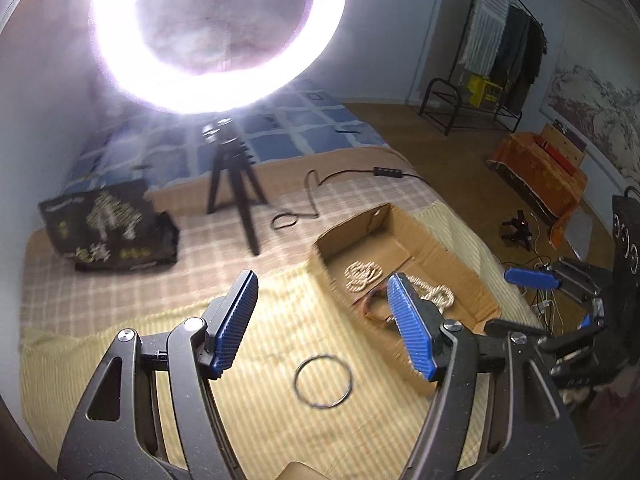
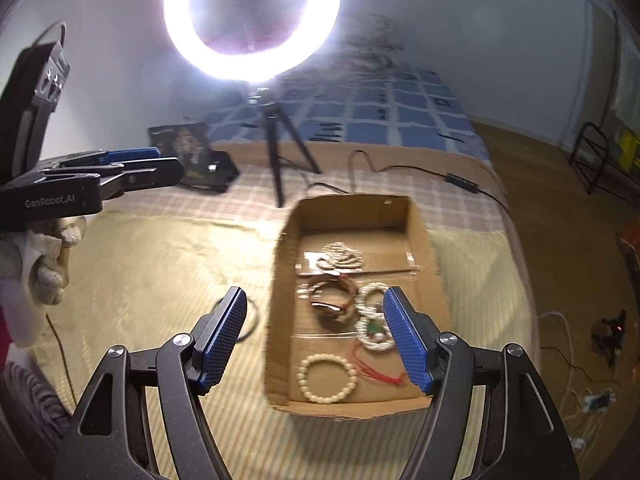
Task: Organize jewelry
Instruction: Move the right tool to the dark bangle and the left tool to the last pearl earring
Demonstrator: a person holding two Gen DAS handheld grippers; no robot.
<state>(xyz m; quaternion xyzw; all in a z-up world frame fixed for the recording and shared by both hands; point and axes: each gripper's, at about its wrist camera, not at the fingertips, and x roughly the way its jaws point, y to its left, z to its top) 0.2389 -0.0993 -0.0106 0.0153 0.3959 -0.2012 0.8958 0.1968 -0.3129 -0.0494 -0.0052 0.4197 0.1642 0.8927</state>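
Both sets of jaws stand spread wide and hold nothing. The left gripper (image 1: 324, 324) hangs above the yellow mat (image 1: 248, 420), where a thin dark ring bangle (image 1: 323, 381) lies flat just left of the cardboard box (image 1: 436, 240). The right gripper (image 2: 316, 340) hangs over that box (image 2: 420, 216) — inside lie a cream bead necklace (image 2: 340, 256), a brown bracelet (image 2: 330, 300), white beads (image 2: 370, 336) and a cream bead bracelet (image 2: 326, 378). Behind, a ring light (image 2: 252, 20) glares on its tripod.
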